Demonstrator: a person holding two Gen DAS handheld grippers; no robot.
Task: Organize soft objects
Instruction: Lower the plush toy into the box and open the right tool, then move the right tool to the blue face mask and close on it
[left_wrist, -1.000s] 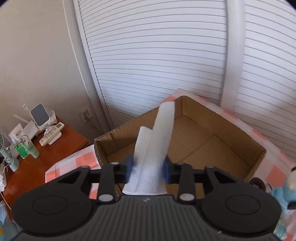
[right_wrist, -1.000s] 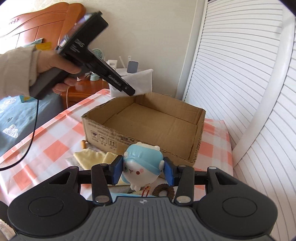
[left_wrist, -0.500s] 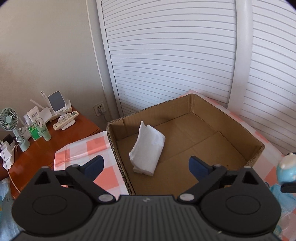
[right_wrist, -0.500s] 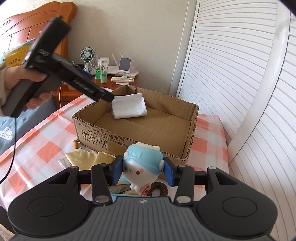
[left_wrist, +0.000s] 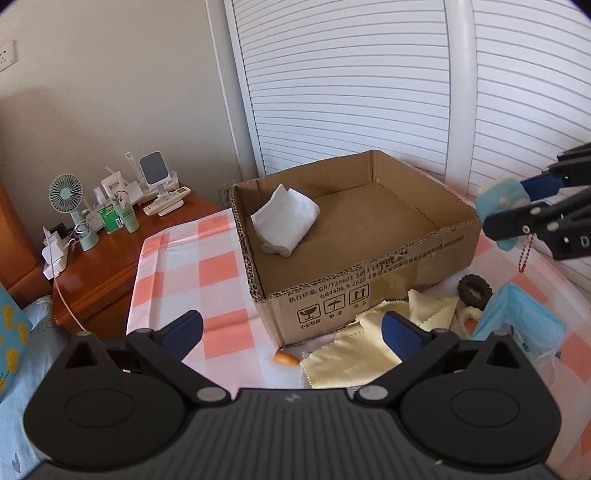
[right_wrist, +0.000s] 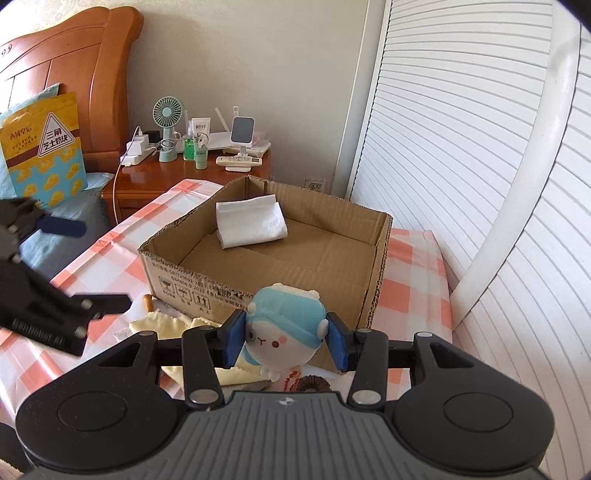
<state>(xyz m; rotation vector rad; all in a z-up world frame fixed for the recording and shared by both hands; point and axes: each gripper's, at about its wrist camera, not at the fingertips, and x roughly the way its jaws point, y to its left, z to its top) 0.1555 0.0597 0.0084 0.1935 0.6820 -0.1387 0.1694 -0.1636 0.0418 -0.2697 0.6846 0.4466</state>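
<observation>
An open cardboard box (left_wrist: 354, 291) (right_wrist: 192, 284) stands on the checked tablecloth. A folded white towel (left_wrist: 286, 219) (right_wrist: 251, 221) lies in its far left corner. My left gripper (left_wrist: 291, 328) (right_wrist: 85, 264) hangs wide open in front of the box's near left corner, with nothing between its fingers. My right gripper (right_wrist: 284, 336) (left_wrist: 532, 203) is shut on a small plush toy (right_wrist: 284, 328) (left_wrist: 498, 195) with a blue cap, held above the table just in front of the box's near wall.
Yellow cloths (left_wrist: 343, 358) (right_wrist: 166, 325), a brown hair tie (left_wrist: 474, 290) (right_wrist: 314, 382), a blue face mask (left_wrist: 517, 321) and a small orange piece (left_wrist: 286, 357) lie before the box. A wooden nightstand (left_wrist: 110, 243) (right_wrist: 177, 173) with a fan and bottles stands left. White slatted doors (right_wrist: 480, 147) close the right.
My left gripper opened and let go of the white towel, which now lies in the box. It then drew back out of the box. The right gripper kept still with the plush toy.
</observation>
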